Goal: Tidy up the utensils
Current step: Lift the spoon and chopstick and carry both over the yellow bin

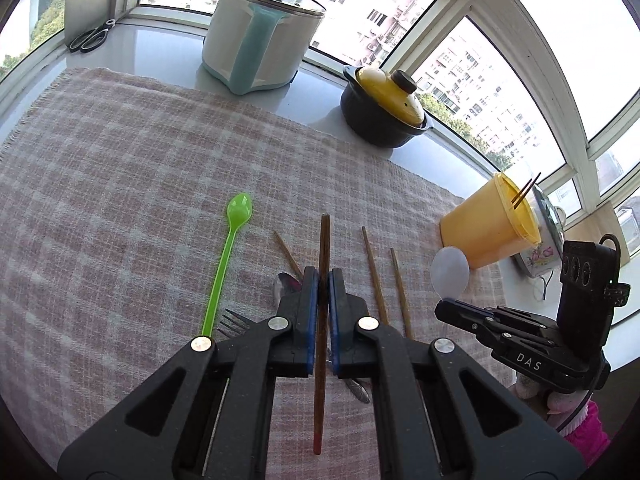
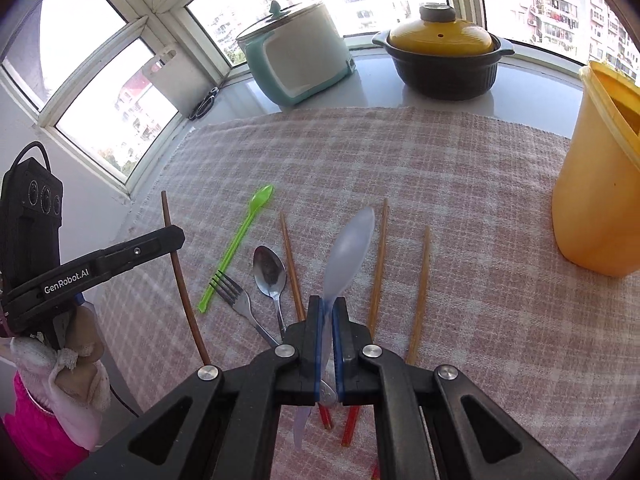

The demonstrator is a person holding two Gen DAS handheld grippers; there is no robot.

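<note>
My left gripper [image 1: 323, 280] is shut on a dark brown chopstick [image 1: 322, 320] and holds it above the checked cloth [image 1: 120, 160]; it also shows in the right wrist view [image 2: 176, 264]. My right gripper [image 2: 328, 308] is shut on a pale translucent plastic spoon [image 2: 346, 256], whose bowl shows in the left wrist view [image 1: 450, 272]. On the cloth lie a green plastic spoon [image 2: 240, 240], a metal fork [image 2: 236, 296], a metal spoon [image 2: 270, 272] and three light brown chopsticks [image 2: 420, 292]. A yellow cup [image 2: 596, 192] stands at the right, with two chopsticks in it [image 1: 526, 190].
A white and teal electric cooker [image 1: 260, 36] and a black pot with a yellow lid [image 1: 384, 104] stand on the windowsill behind the cloth. Scissors [image 1: 90, 36] lie at the far left of the sill. Windows enclose the back.
</note>
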